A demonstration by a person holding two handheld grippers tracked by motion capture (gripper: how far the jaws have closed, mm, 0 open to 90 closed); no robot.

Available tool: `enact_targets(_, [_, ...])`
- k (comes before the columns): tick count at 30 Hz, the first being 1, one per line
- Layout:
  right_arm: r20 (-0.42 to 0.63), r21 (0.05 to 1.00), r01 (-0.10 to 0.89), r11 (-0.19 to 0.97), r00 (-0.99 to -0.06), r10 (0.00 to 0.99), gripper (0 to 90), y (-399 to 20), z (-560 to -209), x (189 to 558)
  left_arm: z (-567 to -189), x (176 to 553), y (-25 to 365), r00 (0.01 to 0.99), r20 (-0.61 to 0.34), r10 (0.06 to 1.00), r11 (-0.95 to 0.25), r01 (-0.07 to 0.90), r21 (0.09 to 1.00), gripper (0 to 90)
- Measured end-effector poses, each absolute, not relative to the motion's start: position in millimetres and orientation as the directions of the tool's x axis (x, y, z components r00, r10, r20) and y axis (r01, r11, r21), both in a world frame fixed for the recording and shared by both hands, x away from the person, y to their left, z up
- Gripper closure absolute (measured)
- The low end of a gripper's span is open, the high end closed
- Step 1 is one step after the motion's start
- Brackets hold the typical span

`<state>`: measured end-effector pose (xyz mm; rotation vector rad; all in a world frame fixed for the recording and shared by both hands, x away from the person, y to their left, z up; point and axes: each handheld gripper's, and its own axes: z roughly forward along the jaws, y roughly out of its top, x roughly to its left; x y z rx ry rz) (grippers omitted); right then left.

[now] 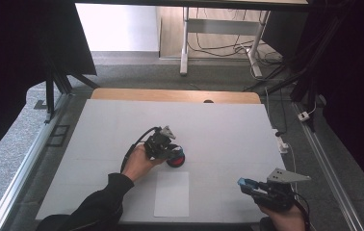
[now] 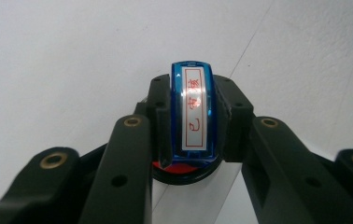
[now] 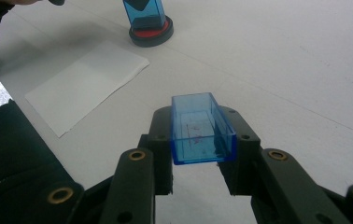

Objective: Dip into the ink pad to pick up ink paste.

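Currently right gripper point(image 1: 248, 185) clamps the blue cap point(image 3: 201, 134), open end up, near side of the paper sheet point(image 1: 171, 193). Beyond the sheet, left gripper point(image 1: 171, 153) grips the blue stamp point(image 2: 193, 112), pressed on the red ink pad point(image 1: 176, 160).

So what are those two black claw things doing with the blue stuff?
A person holds a gripper in each hand. The left gripper is clamped on a blue stamp with red writing on its label and presses it onto a round red ink pad on the white table. The right gripper holds the stamp's clear blue cap, open side up, off to the side. A blank sheet of paper lies nearby, with no mark on it yet.
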<state>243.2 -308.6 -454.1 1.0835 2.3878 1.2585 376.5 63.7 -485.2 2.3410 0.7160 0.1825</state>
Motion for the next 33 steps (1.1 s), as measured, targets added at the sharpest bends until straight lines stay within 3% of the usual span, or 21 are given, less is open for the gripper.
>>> enact_targets(6, [0.129, 0.787, 0.503, 0.357, -0.700, 0.702, 68.3, -309, -454, 243, -485, 370, 58, 0.844, 0.004, 0.537, -0.647, 0.409, 0.643, 70.5])
enact_targets(33, [0.136, 0.791, 0.503, 0.349, -0.700, 0.701, 68.2, -309, -454, 243, -465, 378, 81, 0.825, -0.163, 0.541, -0.505, 0.473, 0.722, 70.3])
